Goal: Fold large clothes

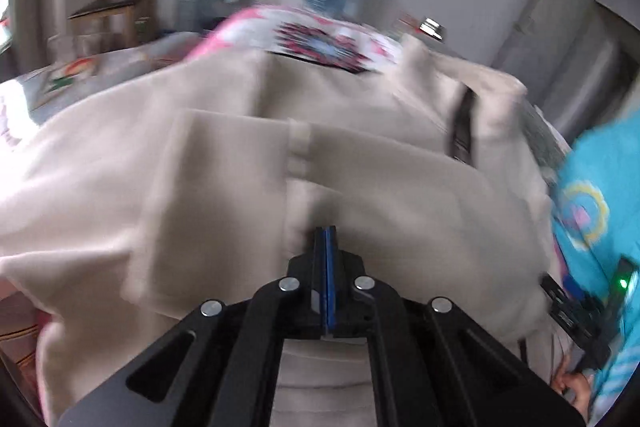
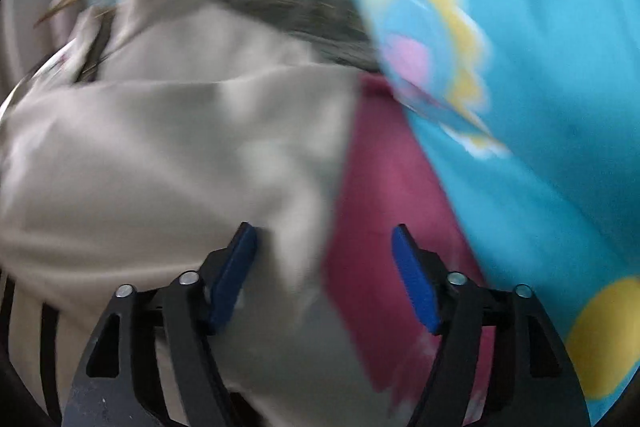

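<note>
Left wrist: left gripper (image 1: 326, 233) clenched on beige garment (image 1: 224, 163); right gripper (image 2: 324, 239) released, straddling its right edge.

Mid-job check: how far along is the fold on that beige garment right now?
Early stage. Done: the left gripper is shut on the beige garment, pinching its fabric. In hand: the garment is bunched and rumpled, no clean fold visible, and both views are motion-blurred. Left: the right gripper is open, gripping nothing, over the garment's edge beside the magenta fabric; it needs a grip before any fold.
</note>
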`<state>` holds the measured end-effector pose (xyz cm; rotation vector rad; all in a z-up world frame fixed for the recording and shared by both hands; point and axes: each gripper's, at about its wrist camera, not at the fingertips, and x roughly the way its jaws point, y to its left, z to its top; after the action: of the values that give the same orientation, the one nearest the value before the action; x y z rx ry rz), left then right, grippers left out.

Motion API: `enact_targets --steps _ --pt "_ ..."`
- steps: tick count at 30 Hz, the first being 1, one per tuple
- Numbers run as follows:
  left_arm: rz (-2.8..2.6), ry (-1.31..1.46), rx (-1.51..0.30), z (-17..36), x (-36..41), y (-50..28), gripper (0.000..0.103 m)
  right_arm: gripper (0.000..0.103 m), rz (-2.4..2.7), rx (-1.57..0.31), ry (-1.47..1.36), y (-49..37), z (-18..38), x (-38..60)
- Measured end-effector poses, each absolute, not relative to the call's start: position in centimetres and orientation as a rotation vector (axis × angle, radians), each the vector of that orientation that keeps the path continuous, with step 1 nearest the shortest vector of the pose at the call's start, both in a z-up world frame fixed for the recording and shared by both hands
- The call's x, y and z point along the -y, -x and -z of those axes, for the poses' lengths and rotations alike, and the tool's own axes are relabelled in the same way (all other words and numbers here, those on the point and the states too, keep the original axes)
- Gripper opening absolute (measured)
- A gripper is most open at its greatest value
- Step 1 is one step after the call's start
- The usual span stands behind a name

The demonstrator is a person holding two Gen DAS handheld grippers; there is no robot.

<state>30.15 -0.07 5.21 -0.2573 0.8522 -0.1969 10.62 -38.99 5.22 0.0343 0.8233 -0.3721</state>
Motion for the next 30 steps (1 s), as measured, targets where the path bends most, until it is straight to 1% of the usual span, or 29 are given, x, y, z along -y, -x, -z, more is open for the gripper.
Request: enact_targets --steps 1,4,7,8,9,10,11,12,14,15,16,17,18,20,21,24,28,30 --pt "0.217 0.318 -0.866 -4.8 -0.8 -30.5 0.003 0.076 0.389 -0.825 -0.029 -10.4 -5.2 39.1" --pt "0.219 0.309 -0.874 -3.6 -1.0 -30.7 0.003 0.078 0.406 -0.810 -0.008 -10.6 -5.3 38.9" --pt "0.220 0.388 -0.867 -2.8 -1.7 -30.6 0.004 0.079 0.376 -0.802 -0.057 -10.9 -5.5 39.2" --pt "0.231 0.411 -0.869 -2.7 -1.9 -30.6 0.004 0.073 0.341 -0.732 -0.100 -10.2 -6.2 39.4" --pt "0.246 0.420 -0.864 -2.6 -2.0 -30.6 0.004 0.054 0.300 -0.614 -0.138 -9.8 -7.3 39.2" --pt "0.269 0.443 -0.855 -2.4 -2.7 -30.4 0.003 0.059 0.272 -0.520 -0.139 -8.8 -8.5 38.9" --pt "0.286 0.467 -0.845 -2.1 -3.0 -30.2 0.003 0.066 0.247 -0.481 -0.121 -8.5 -10.0 37.8" --pt "0.294 0.478 -0.838 -1.8 -3.0 -30.2 0.003 0.069 0.183 -0.492 -0.109 -8.9 -10.7 36.7" --pt "0.283 0.457 -0.830 -1.6 -2.7 -30.1 0.003 0.062 -0.016 -0.589 -0.175 -11.0 -10.6 34.7" --pt "0.272 0.434 -0.827 -1.7 -2.4 -30.0 0.003 0.045 -0.117 -0.644 -0.224 -11.9 -10.2 33.9" --pt "0.266 0.421 -0.827 -1.8 -2.2 -30.0 0.003 0.011 -0.209 -0.714 -0.304 -13.1 -9.2 33.2" --pt "0.263 0.416 -0.828 -1.8 -2.1 -30.0 0.003 0.003 -0.261 -0.762 -0.390 -14.1 -8.3 32.6" --pt "0.265 0.421 -0.830 -1.8 -2.2 -30.0 0.003 0.002 -0.317 -0.828 -0.482 -15.6 -6.7 31.9" --pt "0.268 0.429 -0.835 -1.9 -2.4 -30.1 0.003 0.002 -0.297 -0.891 -0.521 -17.3 -4.8 31.7" --pt "0.267 0.430 -0.837 -1.9 -2.4 -30.1 0.003 0.001 -0.326 -0.902 -0.604 -17.4 -3.4 32.7" --pt "0.273 0.435 -0.845 -2.1 -2.4 -30.1 0.003 0.000 -0.298 -0.876 -0.746 -15.7 -2.8 36.7" --pt "0.288 0.429 -0.873 -2.5 -2.6 -29.3 0.003 0.000 -0.088 -0.865 -0.735 -13.3 -3.9 42.5" --pt "0.273 0.359 -0.895 -3.3 -1.9 -28.0 0.003 0.000 -0.029 -0.863 -0.692 -12.7 -4.2 43.6"
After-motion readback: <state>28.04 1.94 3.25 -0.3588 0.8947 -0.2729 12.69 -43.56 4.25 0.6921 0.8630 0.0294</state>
